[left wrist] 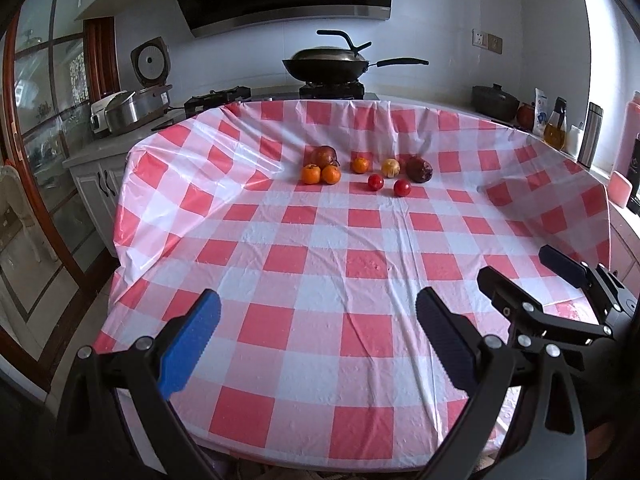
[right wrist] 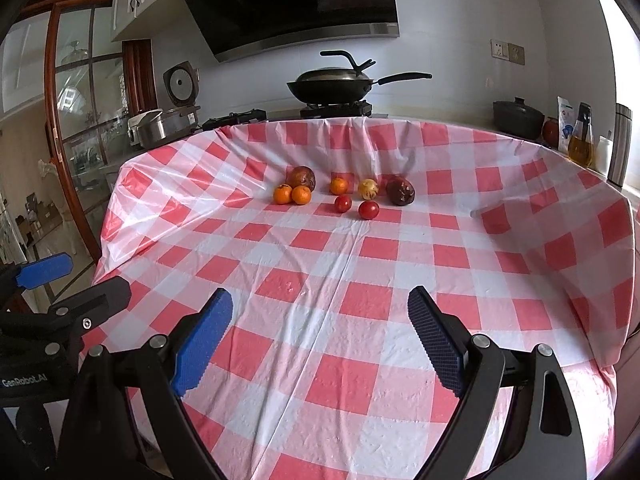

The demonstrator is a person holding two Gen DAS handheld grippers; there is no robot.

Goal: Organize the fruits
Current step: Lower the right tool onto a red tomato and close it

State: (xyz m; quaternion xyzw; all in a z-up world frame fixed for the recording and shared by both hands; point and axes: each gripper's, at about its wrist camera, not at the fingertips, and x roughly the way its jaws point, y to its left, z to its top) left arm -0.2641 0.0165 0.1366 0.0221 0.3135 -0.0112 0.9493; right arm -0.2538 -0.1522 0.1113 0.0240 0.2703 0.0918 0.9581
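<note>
Several fruits lie in a loose cluster at the far middle of the red-and-white checked tablecloth. A brownish round fruit sits behind two oranges. To their right are a third orange, a yellow fruit and a dark wrinkled fruit, with two small red fruits in front. My left gripper hovers over the near part of the cloth, open and empty. My right gripper is beside it, also open and empty. Both are far short of the fruits.
A wok sits on a stove behind the table. A rice cooker stands at the back left; a dark pot, an oil bottle and a flask at the back right. The cloth rises along the back and right edges. A glass cabinet stands at the left.
</note>
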